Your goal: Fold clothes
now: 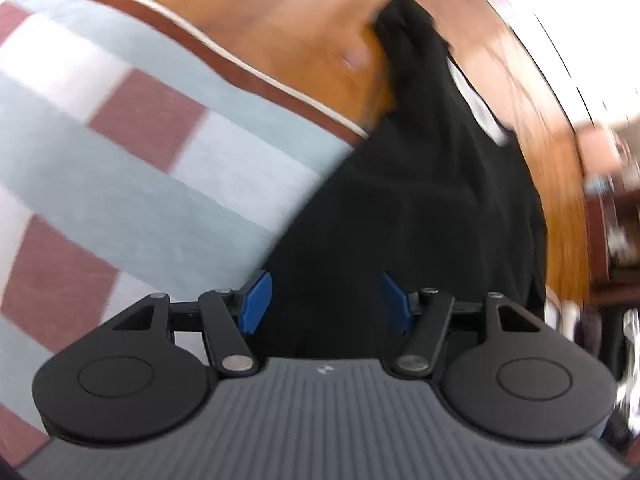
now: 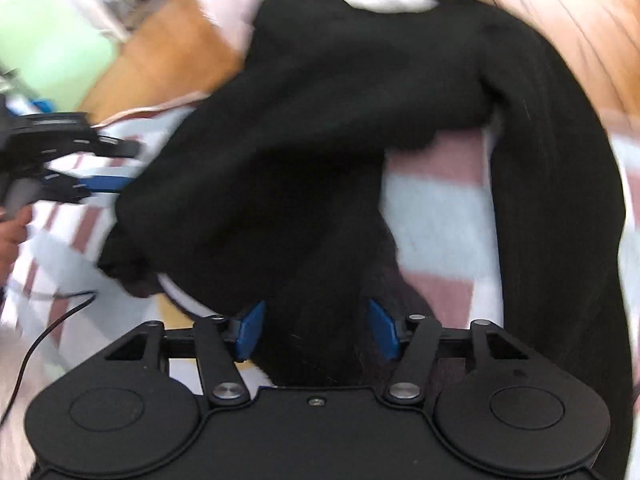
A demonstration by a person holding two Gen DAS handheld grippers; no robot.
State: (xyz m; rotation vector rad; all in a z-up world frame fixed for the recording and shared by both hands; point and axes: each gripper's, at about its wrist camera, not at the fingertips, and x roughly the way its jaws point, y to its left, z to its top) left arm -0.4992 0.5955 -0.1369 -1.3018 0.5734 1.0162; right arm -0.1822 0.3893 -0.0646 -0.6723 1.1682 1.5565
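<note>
**Op A:** Blue pads first, nearest my lens. On my left gripper (image 1: 326,300) both blue fingertip pads (image 1: 256,302) stand apart, released, with black cloth showing in the gap; I can't see either pad pressing on it.

**Op B:** Same on the right?

**Op A:** My right gripper (image 2: 318,330) has its blue pads (image 2: 250,330) spread too. A fold of the black ribbed knit sweater (image 2: 320,128) runs down between them, but neither pad looks clamped on it. Both frames are motion-blurred, so I hold contact as uncertain.

**Op B:** Where is the garment?

**Op A:** Sweater lies spread on the checked blanket of pale blue, white and dusty-red squares (image 1: 132,132), and part of it reaches onto the orange-brown wooden floor (image 1: 280,16). From the right wrist, one long sleeve curves down the right side; the white inner neckline (image 2: 386,0) sits at the far end. From the left wrist, the sweater (image 1: 420,184) narrows to a bunched tip far out on the wood.

**Op B:** Anything beyond?

**Op A:** Blanket has a brown border with a white edge line (image 1: 224,68). In the right view my left gripper (image 2: 116,164) hangs at the left edge over the blanket, a hand (image 2: 12,236) below it, and a thin black cable (image 2: 44,332) trails near.
</note>
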